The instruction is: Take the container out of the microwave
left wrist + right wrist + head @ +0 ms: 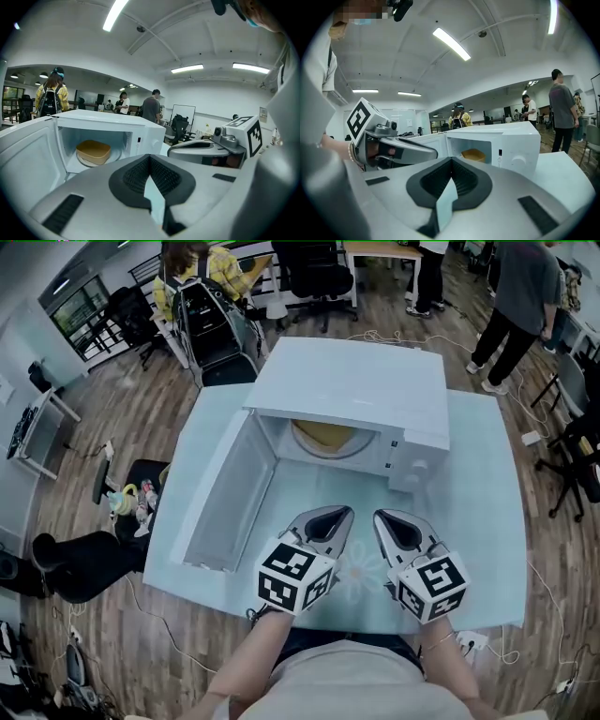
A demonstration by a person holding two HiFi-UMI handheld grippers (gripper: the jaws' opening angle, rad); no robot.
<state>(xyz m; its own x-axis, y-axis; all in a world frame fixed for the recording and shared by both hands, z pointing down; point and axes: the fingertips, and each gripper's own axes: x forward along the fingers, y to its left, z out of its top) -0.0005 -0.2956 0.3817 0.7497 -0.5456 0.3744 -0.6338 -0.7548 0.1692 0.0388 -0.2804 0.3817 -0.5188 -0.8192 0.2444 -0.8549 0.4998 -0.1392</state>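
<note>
While both claws hang over the bench (487, 521) in front of the microwave (375, 390), the container (323, 437) is inside the cavity, untouched. It's a tan, shallow tub with rounded corners, sitting on the round turntable (349, 448), toward the back.

Microwave door (225, 493) is swung fully open to the left in the head view, inner face up-ish, clear of the opening.

Left claw (343, 513): jaws pressed together, nothing between them, only a sliver of bench shows past the pads. Tip points at the cavity opening, near the front edge but outside it.

Right claw (383, 517): jaws pressed together too, empty. It sits just beside the left one, aimed more at the control-panel side of the microwave.

Both claws are well apart from the container. Neither touches the microwave or door.
</note>
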